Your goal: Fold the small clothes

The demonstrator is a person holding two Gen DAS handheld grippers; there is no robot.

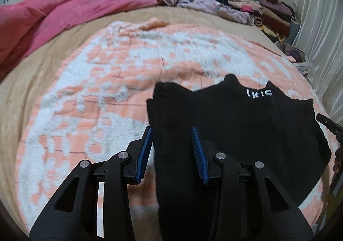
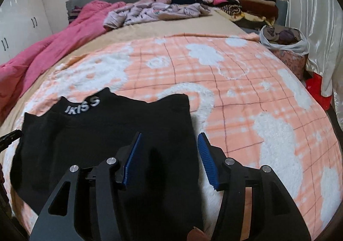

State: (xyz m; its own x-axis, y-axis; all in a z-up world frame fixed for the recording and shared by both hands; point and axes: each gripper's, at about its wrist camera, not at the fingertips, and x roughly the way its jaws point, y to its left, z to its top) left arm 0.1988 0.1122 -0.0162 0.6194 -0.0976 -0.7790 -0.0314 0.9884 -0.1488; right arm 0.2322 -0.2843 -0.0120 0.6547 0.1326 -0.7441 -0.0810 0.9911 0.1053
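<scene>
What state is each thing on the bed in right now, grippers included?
Black garment: lying flat on the blanket, lettered collar away from the grippers.
Left gripper: open, over the garment's left edge, gripping nothing.
Right gripper: open, over its right edge, gripping nothing.
Peach blanket: spread out.
Pink quilt: bunched up.
Lilac clothes: unfolded heap.
Clothes stack: folded, piled.

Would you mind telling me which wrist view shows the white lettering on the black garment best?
The right wrist view: the white lettering on the black garment shows whole and fairly sharp. In the left wrist view the lettering is smaller, and its end is cut off at the fabric's edge.
</scene>
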